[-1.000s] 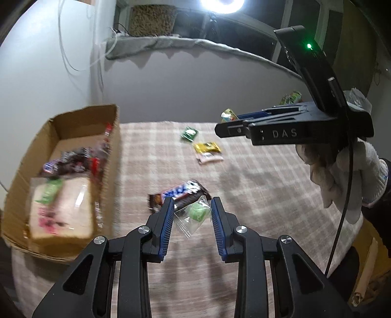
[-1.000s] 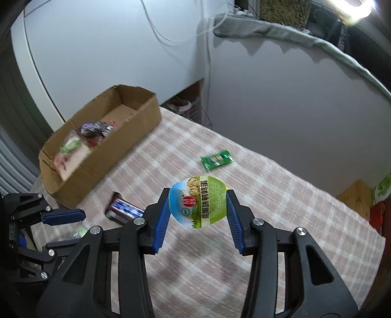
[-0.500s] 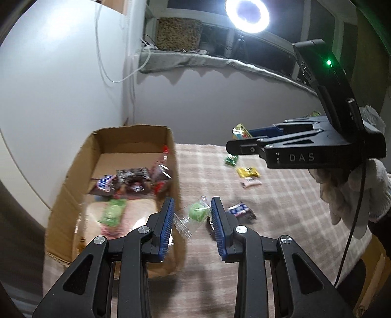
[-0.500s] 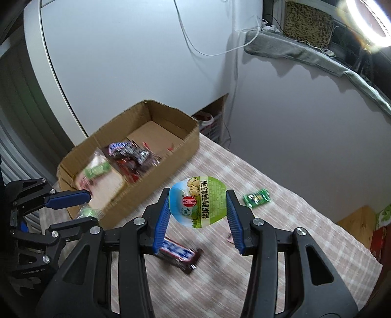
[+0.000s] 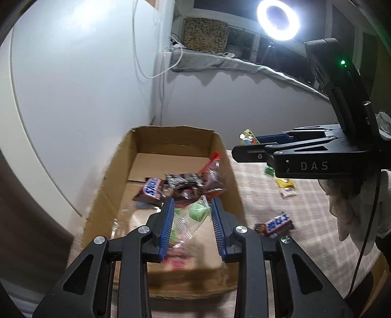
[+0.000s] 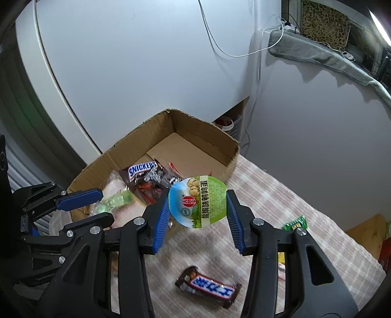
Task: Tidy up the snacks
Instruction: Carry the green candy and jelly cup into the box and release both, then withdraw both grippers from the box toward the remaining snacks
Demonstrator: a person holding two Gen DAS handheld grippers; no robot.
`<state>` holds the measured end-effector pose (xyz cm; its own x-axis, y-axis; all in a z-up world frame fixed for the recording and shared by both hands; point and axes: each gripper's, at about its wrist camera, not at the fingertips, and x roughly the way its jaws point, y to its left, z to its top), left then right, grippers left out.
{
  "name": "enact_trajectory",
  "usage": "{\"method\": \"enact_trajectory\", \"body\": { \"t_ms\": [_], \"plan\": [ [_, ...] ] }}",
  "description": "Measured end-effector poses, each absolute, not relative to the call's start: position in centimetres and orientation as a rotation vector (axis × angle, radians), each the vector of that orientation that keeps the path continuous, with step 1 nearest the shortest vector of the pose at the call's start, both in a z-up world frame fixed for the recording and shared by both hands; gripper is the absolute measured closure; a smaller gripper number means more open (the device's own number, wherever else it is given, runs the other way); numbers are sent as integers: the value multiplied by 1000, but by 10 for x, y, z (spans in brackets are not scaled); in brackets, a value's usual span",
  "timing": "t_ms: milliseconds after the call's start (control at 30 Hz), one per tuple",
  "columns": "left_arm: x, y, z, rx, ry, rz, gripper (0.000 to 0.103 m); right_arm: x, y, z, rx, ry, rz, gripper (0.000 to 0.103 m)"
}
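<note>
My left gripper (image 5: 193, 215) is shut on a clear-wrapped green candy (image 5: 199, 212) and hangs over the near part of the open cardboard box (image 5: 229, 171). The box holds a Snickers bar (image 5: 152, 189), dark and red wrapped snacks and a bread bag. My right gripper (image 6: 198, 203) is shut on a round blue-and-green sealed egg snack cup (image 6: 198, 201), just over the box's right wall (image 6: 229, 166). In the right wrist view the left gripper (image 6: 97, 204) shows at the left with the green candy (image 6: 101, 208). The right gripper (image 5: 249, 141) also shows in the left wrist view.
A Snickers bar (image 6: 207, 287) lies on the checked tablecloth (image 6: 281, 203) beside the box. Further right lie a green packet (image 6: 294, 222), a yellow packet (image 5: 284, 183) and a pale one (image 5: 288, 193). White walls stand behind the box; a ring light (image 5: 278, 19) glares above.
Both grippers have travelled left from over the tablecloth to the box, each keeping its snack. The box has grown and now lies under the left gripper.
</note>
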<state>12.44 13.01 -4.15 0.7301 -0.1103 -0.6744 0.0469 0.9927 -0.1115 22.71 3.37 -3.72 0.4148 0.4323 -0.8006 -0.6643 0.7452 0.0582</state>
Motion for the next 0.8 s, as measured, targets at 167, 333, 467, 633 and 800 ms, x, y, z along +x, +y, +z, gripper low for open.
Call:
{"method": "enact_trajectory", "body": {
  "t_ms": [167,333,467,633,800],
  "plan": [
    [131,143,-44,-110,749,-60,74,239,48,-41,-249,934,718,57],
    [134,149,-47,-118,762,-49,64,239,61,-47,-271,945,738,49],
    [135,152,-49,-130,775,-28,50,237,60,-43,-257,925,738,26],
    [132,151,-46,-134,770,-36,49,238,52,-33,-225,917,724,26],
    [128,141,-40,-127,751,-65,49,234,32,-21,-209,898,713,25]
  ]
}}
